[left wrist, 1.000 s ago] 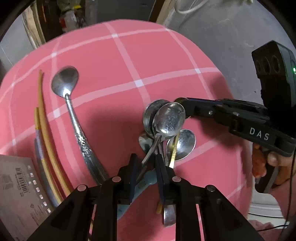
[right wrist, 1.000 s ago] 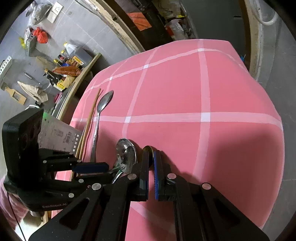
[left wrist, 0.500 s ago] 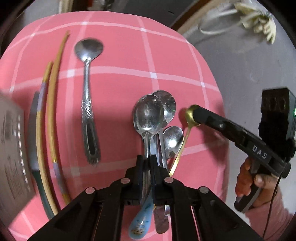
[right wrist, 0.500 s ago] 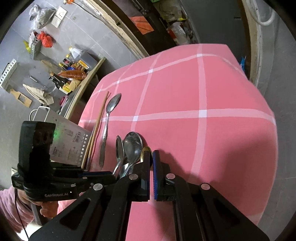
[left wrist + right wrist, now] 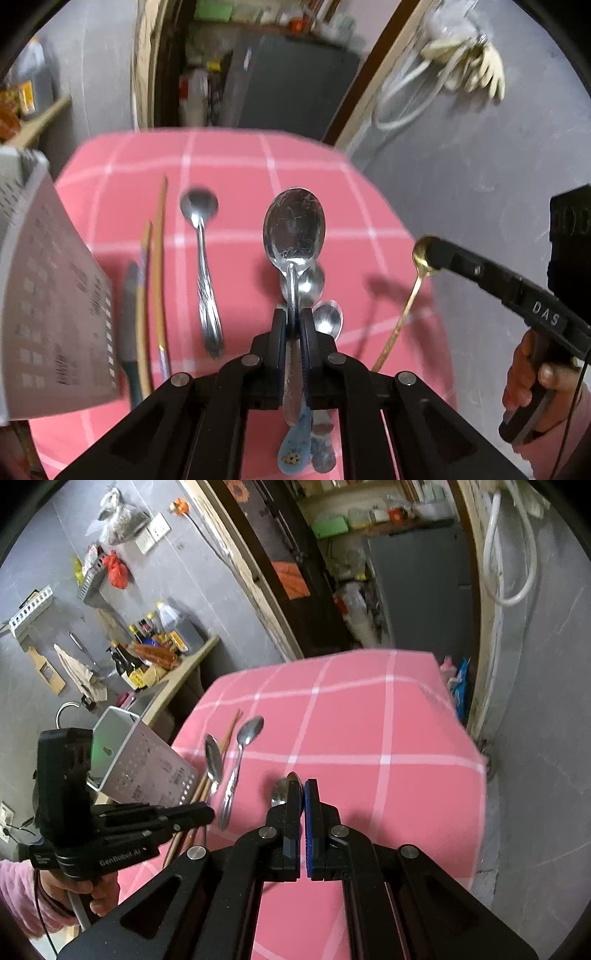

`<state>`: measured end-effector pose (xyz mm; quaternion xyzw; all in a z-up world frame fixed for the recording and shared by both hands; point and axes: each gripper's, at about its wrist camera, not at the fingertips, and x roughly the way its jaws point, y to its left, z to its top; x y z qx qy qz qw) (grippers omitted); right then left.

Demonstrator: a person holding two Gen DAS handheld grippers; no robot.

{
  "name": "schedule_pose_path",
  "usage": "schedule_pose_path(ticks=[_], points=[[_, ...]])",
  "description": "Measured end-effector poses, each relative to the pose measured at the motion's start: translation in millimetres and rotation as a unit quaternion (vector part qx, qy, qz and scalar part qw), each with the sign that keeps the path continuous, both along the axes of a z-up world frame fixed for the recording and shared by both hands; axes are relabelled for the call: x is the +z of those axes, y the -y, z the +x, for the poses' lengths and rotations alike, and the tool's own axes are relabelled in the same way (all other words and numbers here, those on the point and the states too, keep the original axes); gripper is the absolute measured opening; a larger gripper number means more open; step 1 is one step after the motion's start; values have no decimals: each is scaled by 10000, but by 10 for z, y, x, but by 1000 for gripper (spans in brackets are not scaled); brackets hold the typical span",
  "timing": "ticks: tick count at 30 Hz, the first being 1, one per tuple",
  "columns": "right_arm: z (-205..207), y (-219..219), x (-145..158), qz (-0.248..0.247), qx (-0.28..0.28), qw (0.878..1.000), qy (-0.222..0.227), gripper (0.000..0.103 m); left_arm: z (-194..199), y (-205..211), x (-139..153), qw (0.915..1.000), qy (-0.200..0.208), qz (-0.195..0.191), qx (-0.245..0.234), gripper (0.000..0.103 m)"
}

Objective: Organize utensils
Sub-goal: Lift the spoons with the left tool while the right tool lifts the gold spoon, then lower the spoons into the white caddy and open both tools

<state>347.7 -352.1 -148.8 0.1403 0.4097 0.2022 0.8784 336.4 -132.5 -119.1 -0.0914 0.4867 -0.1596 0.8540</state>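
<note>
While the left tongs [image 5: 293, 328] clamp a steel spoon [image 5: 294, 229], the right tongs [image 5: 303, 801] pinch a gold spoon [image 5: 423, 254] — both raised.

Pink tablecloth [image 5: 332, 192] with white grid lines. Silver spoon [image 5: 294, 229], gold spoon [image 5: 419, 258], yellow-tan chopsticks [image 5: 159, 258], light blue handle [image 5: 293, 448] with small yellow print. Grey perforated holder [image 5: 147, 764]. Black grippers, blue fingers [image 5: 309, 830].

Black left tongs [image 5: 293, 325], blue-padded right tongs [image 5: 303, 805], silver screws, pink sleeves
</note>
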Motion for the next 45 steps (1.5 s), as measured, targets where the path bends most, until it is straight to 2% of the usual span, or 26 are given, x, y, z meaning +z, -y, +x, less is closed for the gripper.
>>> schedule_pose_path(ticks=[8, 12, 15, 18, 22, 25, 29, 31, 34, 39, 45], points=[[-147, -89, 692, -94, -161, 9963, 836, 3, -170, -194, 605, 9954, 862, -307, 293, 7], [-182, -224, 1092, -35, -140, 9921, 1250, 3, -230, -428, 1036, 9896, 1310, -377, 455, 7], [-168, -396, 1448, 43, -67, 9860, 1668, 3, -283, -633, 1357, 9840, 1638, -314, 620, 7], [-137, -690, 1794, 74, 71, 9770, 2132, 3, -362, -951, 1649, 9750, 2010, -264, 912, 7], [-144, -1164, 2040, -76, 371, 9658, 2566, 3, -455, -1293, 1824, 9605, 2449, -131, 1313, 7], [-145, -1542, 2067, -352, 583, 9586, 2764, 2, -495, -1478, 1787, 9517, 2669, -221, 1501, 7], [-170, -1935, 1932, -805, 908, 9514, 2831, 2, -526, -1651, 1476, 9431, 2849, -562, 1622, 7], [-172, -2060, 1842, -959, 1033, 9497, 2795, 2, -505, -1705, 1339, 9418, 2830, -799, 1627, 7], [-198, -2176, 1675, -1158, 1166, 9467, 2771, 2, -445, -1719, 1164, 9402, 2825, -885, 1684, 7], [-180, -2265, 1469, -1249, 1336, 9471, 2639, 3, -429, -1680, 871, 9514, 2565, -786, 1510, 7], [-100, -2210, 1274, -845, 1461, 9617, 2161, 3, -521, -1724, 677, 9593, 2237, -876, 1483, 8]])
